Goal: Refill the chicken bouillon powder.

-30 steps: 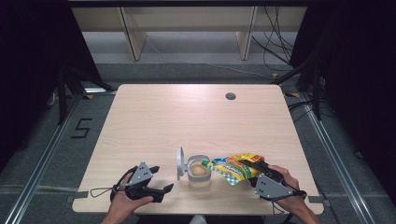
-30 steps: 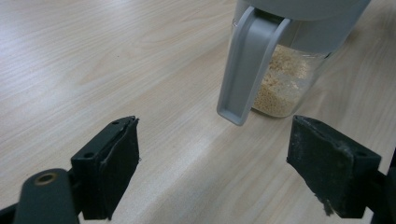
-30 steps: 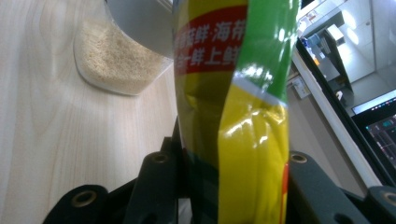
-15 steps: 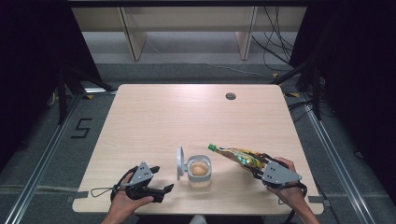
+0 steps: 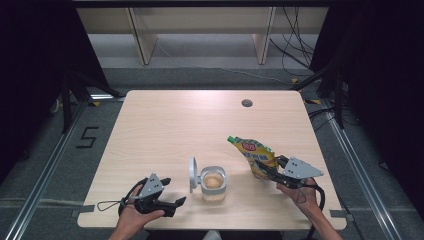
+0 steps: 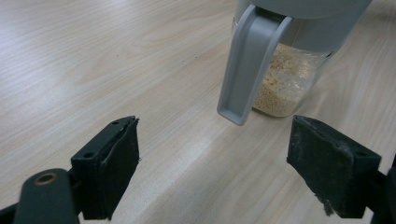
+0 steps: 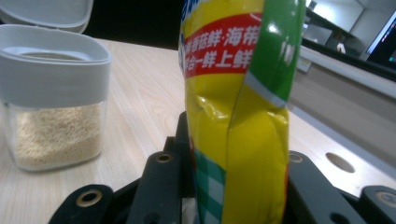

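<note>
Glossy crinkled foil pouch (image 7: 236,116); clear plastic jar (image 7: 51,100); matt wood table (image 5: 170,130).

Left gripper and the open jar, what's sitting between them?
Nothing: in the high view, bare table separates the left gripper from the jar; its flipped-open lid stands on that side.

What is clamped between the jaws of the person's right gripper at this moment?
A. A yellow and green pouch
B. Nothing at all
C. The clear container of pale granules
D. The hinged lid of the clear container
A: the right gripper is shut on the yellow and green pouch, while the clear container stands apart on the table with its lid swung open.
</note>
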Tool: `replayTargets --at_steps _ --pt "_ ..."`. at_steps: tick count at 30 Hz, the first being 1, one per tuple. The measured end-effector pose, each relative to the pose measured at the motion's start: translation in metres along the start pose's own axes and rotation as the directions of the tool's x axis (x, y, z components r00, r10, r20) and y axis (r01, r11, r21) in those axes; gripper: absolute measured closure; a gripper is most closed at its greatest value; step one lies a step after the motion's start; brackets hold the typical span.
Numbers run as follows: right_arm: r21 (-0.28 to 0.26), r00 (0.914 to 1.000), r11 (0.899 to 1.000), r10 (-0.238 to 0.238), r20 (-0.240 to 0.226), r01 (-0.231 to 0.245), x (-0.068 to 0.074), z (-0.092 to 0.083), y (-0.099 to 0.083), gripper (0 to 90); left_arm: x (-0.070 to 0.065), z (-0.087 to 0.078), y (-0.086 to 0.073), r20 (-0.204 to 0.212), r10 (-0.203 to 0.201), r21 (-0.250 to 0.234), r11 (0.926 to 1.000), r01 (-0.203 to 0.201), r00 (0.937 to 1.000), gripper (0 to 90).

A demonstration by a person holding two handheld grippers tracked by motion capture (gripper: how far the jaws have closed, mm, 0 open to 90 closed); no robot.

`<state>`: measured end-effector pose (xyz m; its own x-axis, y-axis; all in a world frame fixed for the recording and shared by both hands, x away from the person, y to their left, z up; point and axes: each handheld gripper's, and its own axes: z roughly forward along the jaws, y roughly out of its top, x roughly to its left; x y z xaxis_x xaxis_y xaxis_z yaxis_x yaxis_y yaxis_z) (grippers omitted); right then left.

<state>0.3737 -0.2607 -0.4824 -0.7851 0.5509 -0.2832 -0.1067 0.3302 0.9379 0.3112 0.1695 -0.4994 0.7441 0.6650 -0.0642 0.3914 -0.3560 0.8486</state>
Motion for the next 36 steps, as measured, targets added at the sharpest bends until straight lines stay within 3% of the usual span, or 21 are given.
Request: replayTargets --at_steps 4,8,12,14,17,21,25,28,30,34,35,36 --pt "0.022 1.0 1.0 0.002 -0.002 -0.002 -0.002 0.006 -0.005 72.0 -0.001 0.0 0.0 -0.003 -0.017 -0.015 0.9997 0.017 0.9999 16.1" --pt "0.038 0.9994 0.999 0.032 0.009 -0.033 0.001 0.007 -0.007 72.1 -0.001 -0.001 0.0 -0.003 -0.014 -0.016 0.9998 0.014 0.9999 16.4" --pt "0.044 0.9997 0.999 0.018 0.016 -0.019 0.003 0.005 -0.006 71.9 0.0 -0.003 0.0 -0.009 0.003 -0.007 1.0 -0.003 1.0 16.4" --pt "0.058 0.9997 0.998 0.019 0.016 -0.02 0.004 0.003 -0.005 71.7 0.0 -0.003 -0.001 -0.012 -0.005 -0.004 1.0 0.005 0.9999 16.4" --pt "0.081 0.9997 0.996 0.021 0.01 -0.022 0.005 -0.004 -0.006 71.7 0.001 -0.004 0.0 -0.014 0.016 -0.009 0.9998 -0.016 0.9998 16.5" --pt "0.075 0.999 0.996 0.04 0.02 -0.041 0.002 -0.011 -0.009 71.6 0.0 -0.003 0.0 -0.01 0.002 -0.03 0.9996 -0.002 0.9999 16.5" --pt "0.082 0.9982 0.995 0.053 0.027 -0.055 0.001 -0.014 -0.01 71.3 0.001 -0.004 0.001 -0.011 0.015 -0.017 0.9997 -0.015 0.9998 16.5" --pt "0.091 0.996 0.992 0.085 0.025 -0.087 0.003 -0.015 -0.01 70.8 -0.001 -0.004 0.0 -0.015 -0.011 -0.022 0.9997 0.01 0.9998 16.5" --pt "0.076 0.9962 0.994 0.076 0.042 -0.079 0.001 -0.015 -0.011 69.6 -0.001 -0.004 0.0 -0.012 -0.013 -0.025 0.9996 0.013 0.9998 16.5" --pt "0.085 0.9936 0.99 0.107 0.036 -0.109 -0.002 -0.019 -0.013 67.0 0.001 -0.004 0.001 0.002 -0.005 -0.027 0.9996 0.005 1.0 16.5" --pt "0.079 0.9934 0.99 0.111 0.03 -0.113 -0.003 -0.02 -0.014 66.6 0.0 -0.004 0.0 0.017 -0.045 -0.039 0.9982 0.045 0.9989 16.5" --pt "0.063 0.9915 0.99 0.122 0.044 -0.125 -0.003 -0.02 -0.015 66.3 0.0 -0.004 0.0 0.018 -0.043 -0.039 0.9983 0.044 0.9989 16.5"
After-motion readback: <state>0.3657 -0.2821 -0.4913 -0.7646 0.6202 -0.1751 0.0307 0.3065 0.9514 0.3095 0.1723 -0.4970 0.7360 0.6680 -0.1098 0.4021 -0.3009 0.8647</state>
